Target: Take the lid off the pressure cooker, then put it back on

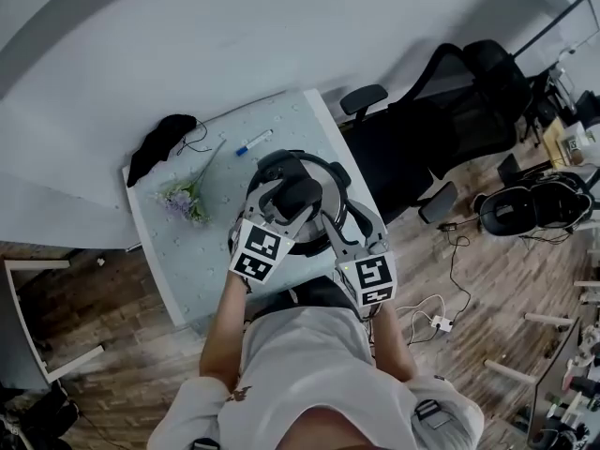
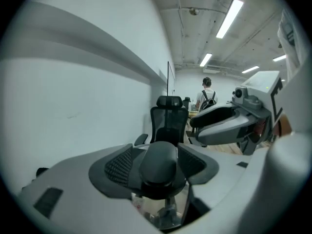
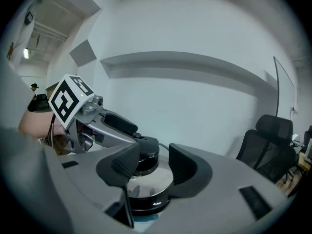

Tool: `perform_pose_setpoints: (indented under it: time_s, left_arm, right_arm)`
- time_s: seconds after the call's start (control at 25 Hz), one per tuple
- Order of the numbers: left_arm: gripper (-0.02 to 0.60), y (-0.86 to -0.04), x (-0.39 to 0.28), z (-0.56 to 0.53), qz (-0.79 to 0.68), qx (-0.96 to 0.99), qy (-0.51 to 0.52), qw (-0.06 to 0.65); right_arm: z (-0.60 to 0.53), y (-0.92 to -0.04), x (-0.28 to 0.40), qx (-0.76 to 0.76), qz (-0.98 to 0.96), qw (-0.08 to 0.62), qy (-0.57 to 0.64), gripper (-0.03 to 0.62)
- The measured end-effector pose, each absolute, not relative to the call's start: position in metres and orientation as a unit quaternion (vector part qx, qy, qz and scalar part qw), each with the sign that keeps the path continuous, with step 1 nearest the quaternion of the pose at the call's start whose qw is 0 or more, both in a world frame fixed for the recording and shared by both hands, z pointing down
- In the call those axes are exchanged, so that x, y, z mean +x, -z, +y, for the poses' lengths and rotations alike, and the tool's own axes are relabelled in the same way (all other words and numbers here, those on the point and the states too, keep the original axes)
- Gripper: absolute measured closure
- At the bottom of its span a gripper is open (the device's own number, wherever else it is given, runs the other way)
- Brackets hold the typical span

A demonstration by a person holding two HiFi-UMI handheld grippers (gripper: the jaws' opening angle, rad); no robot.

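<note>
The pressure cooker stands on the white table, mid-right. Its steel lid carries a black knob. My left gripper is shut on that knob, which fills the space between its ribbed pads. My right gripper comes in from the near right. It is open, its jaws on either side of the lid's near edge, with the knob beyond them. Each gripper shows in the other's view: the left gripper and the right gripper. Whether the lid is raised off the pot I cannot tell.
A blue marker, a small bunch of flowers and a black cloth lie on the table's far left part. A black office chair stands just right of the table. A wall runs behind. Cables lie on the wooden floor.
</note>
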State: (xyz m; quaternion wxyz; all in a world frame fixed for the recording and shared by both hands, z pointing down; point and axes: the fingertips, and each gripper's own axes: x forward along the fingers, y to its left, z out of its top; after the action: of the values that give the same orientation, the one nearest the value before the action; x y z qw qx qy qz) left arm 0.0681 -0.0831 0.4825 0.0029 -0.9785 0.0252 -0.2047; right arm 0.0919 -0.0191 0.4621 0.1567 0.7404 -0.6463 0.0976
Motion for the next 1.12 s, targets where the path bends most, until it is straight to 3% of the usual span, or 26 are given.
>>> perform_pose_setpoints:
  time_s: [0.2,0.44,0.6,1.12]
  left_arm:
    - [0.305,-0.456,0.029,-0.085,0.092,-0.986,0.142,0.003]
    - [0.314,-0.465,0.0,-0.073,0.116,-0.983,0.14,-0.036]
    - [0.316,-0.464,-0.012,-0.069,0.146,-0.977,0.152,-0.025]
    - [0.328,-0.458,0.003,-0.09,0.259,-0.952,0.164,0.016]
  right_arm:
    - [-0.009,-0.453,0.071,0.735,-0.651,0.176,-0.076,0.407]
    - [-0.003,-0.45,0.057,0.728,-0.657,0.184,-0.069,0.407]
    - [-0.008,-0.449,0.053,0.709,-0.678,0.18,-0.067,0.408]
    - [-0.05,-0.446,0.083,0.65,-0.747,0.127,-0.052,0.413]
